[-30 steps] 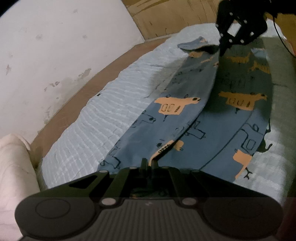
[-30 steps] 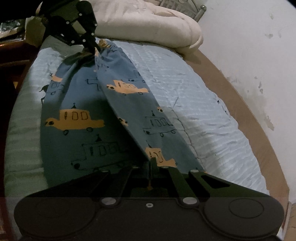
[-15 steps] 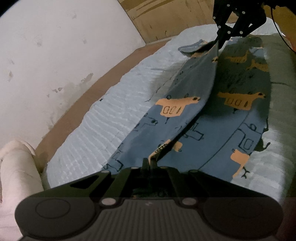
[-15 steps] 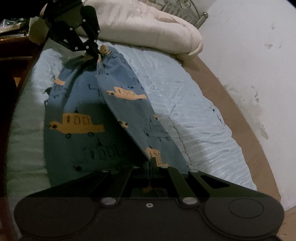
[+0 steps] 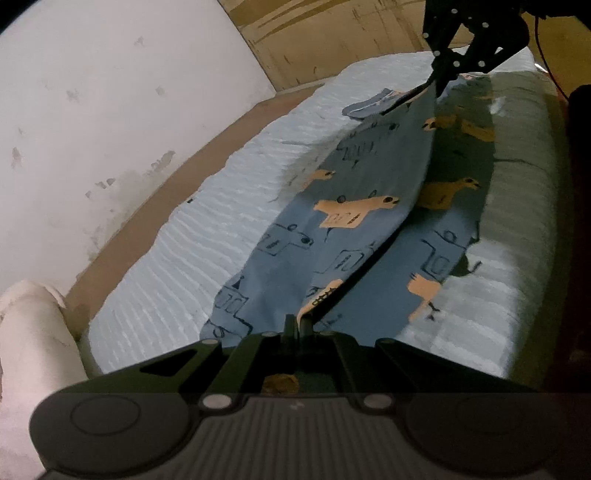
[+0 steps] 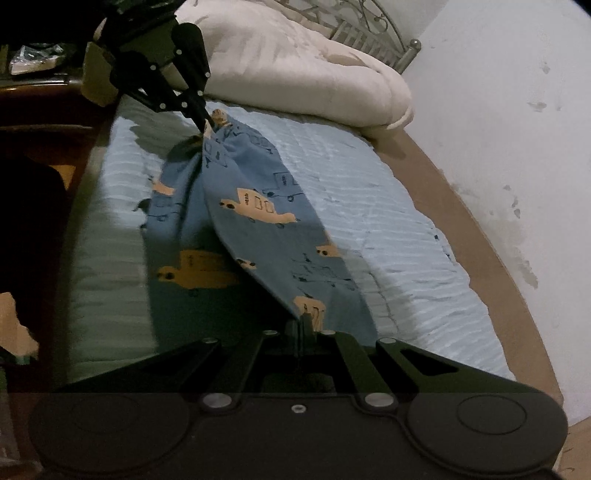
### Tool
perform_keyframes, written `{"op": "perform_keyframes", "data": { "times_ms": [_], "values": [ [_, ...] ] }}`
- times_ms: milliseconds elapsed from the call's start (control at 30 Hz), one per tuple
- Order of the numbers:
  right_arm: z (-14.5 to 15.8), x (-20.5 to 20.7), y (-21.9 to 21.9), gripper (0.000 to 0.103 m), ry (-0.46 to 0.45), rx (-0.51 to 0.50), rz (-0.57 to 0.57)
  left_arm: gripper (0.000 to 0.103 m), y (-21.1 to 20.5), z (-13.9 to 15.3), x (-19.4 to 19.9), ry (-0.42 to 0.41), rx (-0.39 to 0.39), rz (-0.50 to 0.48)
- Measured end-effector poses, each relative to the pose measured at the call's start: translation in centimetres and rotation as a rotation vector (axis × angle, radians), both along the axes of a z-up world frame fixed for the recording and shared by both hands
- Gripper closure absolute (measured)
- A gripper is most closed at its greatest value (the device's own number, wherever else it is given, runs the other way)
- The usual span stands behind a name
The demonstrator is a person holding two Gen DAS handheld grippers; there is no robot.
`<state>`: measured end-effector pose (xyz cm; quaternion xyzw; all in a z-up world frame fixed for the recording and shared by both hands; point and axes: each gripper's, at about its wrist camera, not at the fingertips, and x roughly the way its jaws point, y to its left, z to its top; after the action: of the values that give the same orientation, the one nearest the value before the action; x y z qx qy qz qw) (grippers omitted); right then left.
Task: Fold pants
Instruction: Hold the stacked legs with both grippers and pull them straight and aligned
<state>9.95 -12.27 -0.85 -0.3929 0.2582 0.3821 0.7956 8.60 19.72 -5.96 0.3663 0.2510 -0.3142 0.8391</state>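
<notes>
while the pants lay lengthwise on the bed, both hand-held grippers were clamped onto the fabric at opposite ends. the left hand-held gripper had its jaws closed on an edge of the blue cloth near one end of the garment, close to the cream duvet piled at the head of the bed. the right hand-held gripper had its jaws closed on the cloth at the other end, toward the foot of the bed. the held edge was raised off the mattress and drawn fairly taut between the two grips, forming a ridge along the length of the garment. one leg hung from that ridge toward the wall side; the other lay flat beneath it, toward the darker near edge of the bed. the fabric carried orange vehicle prints and dark outline drawings. the light blue bed cover was bare on the wall side of the pants. a metal headboard stood behind the duvet.
</notes>
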Motion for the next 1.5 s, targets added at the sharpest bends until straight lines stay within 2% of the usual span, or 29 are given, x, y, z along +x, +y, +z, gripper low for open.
{"op": "perform_keyframes", "data": {
  "times_ms": [200, 500, 600, 800, 1233, 1500],
  "values": [
    [-0.5, -2.2, 0.3, 0.103, 0.026, -0.001, 0.008, 0.103, 0.4, -0.5, -0.6, 0.031, -0.011, -0.001],
    [-0.3, -3.8, 0.3, 0.103, 0.044, 0.035, -0.009, 0.103, 1.8, 0.0, -1.3, 0.032, -0.044, 0.022],
    [-0.4, -4.6, 0.4, 0.103, 0.055, 0.033, 0.005, 0.103, 1.5, -0.8, -1.4, 0.061, -0.017, 0.003],
    [-3.0, -5.2, 1.0, 0.103, 0.092, -0.033, 0.034, 0.103, 0.5, -2.4, -1.5, 0.098, 0.075, -0.060],
    [-4.9, -5.0, 1.1, 0.103, 0.130, -0.080, 0.043, 0.103, 0.5, -2.4, -1.1, 0.120, 0.088, -0.043],
    [-5.3, -4.7, 1.1, 0.103, 0.138, -0.078, 0.041, 0.094, 0.9, -2.0, -1.4, 0.127, 0.106, -0.022]
  ]
}}
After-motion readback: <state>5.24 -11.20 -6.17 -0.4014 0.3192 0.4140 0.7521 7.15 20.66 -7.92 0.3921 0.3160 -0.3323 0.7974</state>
